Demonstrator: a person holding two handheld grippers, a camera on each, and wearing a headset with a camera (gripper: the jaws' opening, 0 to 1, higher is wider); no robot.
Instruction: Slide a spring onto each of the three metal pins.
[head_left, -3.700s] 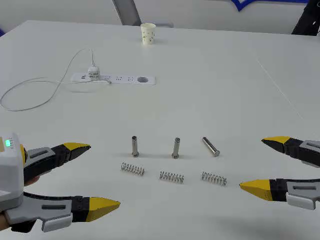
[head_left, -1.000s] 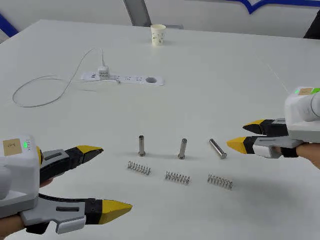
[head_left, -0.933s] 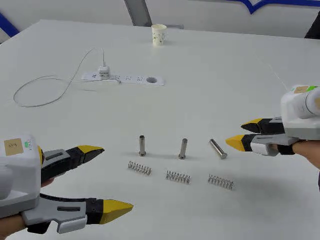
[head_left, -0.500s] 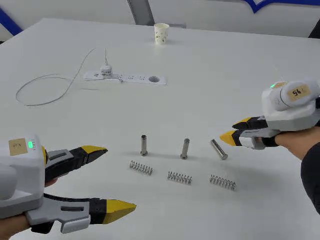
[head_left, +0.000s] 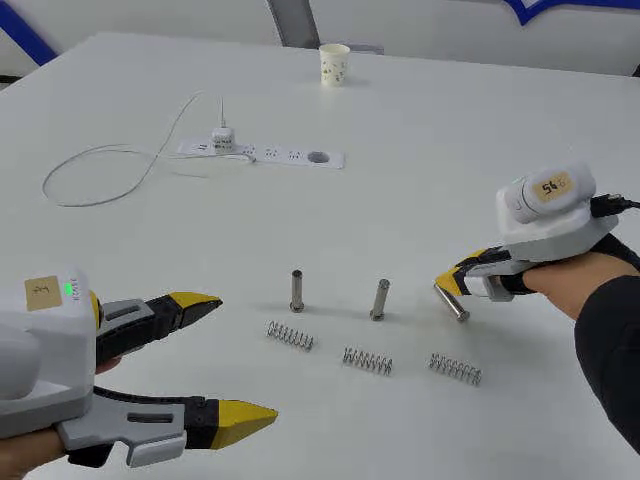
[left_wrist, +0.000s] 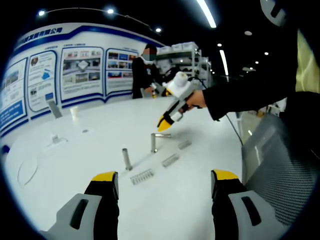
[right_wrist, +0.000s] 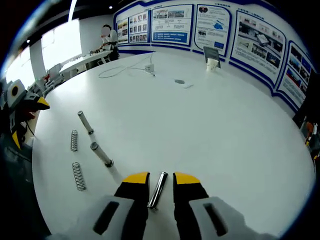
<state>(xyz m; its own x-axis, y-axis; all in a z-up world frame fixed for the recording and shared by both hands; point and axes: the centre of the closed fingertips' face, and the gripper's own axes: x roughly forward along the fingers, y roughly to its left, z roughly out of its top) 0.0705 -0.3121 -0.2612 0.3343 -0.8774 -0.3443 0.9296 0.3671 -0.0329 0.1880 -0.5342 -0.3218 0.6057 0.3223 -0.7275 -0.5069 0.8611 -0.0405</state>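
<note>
As right tongs (right_wrist: 161, 177) flank the pin (right_wrist: 158, 190), contact's unclear.

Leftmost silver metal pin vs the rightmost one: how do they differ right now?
Pose: the leftmost silver metal pin stands upright on its flanged end; the rightmost silver metal pin lies flat on the white table.
Access: the leftmost stands untouched; the rightmost lies between the jaws of the yellow-tipped right claw, narrowly open, not visibly clamped.
Shared: both bare; the steel coil springs lie on the table.
</note>
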